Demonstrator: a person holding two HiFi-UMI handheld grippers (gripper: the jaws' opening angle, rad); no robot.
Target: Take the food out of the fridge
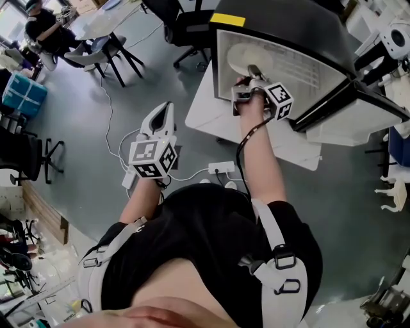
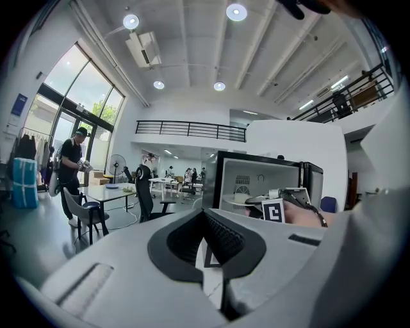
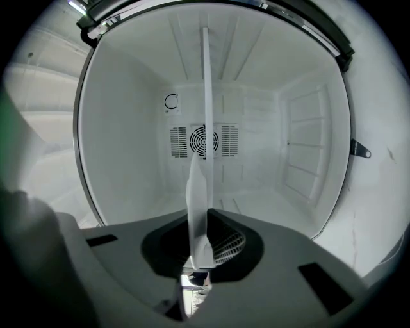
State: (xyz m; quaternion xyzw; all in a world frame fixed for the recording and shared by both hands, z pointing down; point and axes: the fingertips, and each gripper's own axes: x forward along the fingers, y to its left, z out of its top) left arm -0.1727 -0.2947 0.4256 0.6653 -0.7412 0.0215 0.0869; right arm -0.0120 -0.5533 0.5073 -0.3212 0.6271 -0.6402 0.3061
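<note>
Right gripper (image 1: 253, 72) is clamped on the near rim of a plain white plate (image 1: 240, 57), pads pinching it from both sides. In the right gripper view the plate (image 3: 205, 96) is edge-on, just a thin white blade running up the middle from between my jaws (image 3: 204, 253). From the head view it's a pale round disc sitting inside the open fridge (image 1: 288, 25), on the upper level just past the door opening. Can't tell from any angle what's on top of it. In the left gripper view the plate (image 2: 240, 200) shows as a flat white sliver.

The fridge is a small black box with an all-white inside, and there's a round fan grille (image 3: 204, 141) on the back wall. It sits on a white table (image 1: 211, 109).

Left gripper (image 1: 163, 115) hangs out over the grey floor, well apart from the fridge, jaws closed on nothing (image 2: 205, 221).

Writing-wise, there's a yellow sticker (image 1: 227, 19) on the fridge's top edge, print too small to read. Otherwise only the black-and-white square codes on my marker cubes (image 1: 152, 159).
</note>
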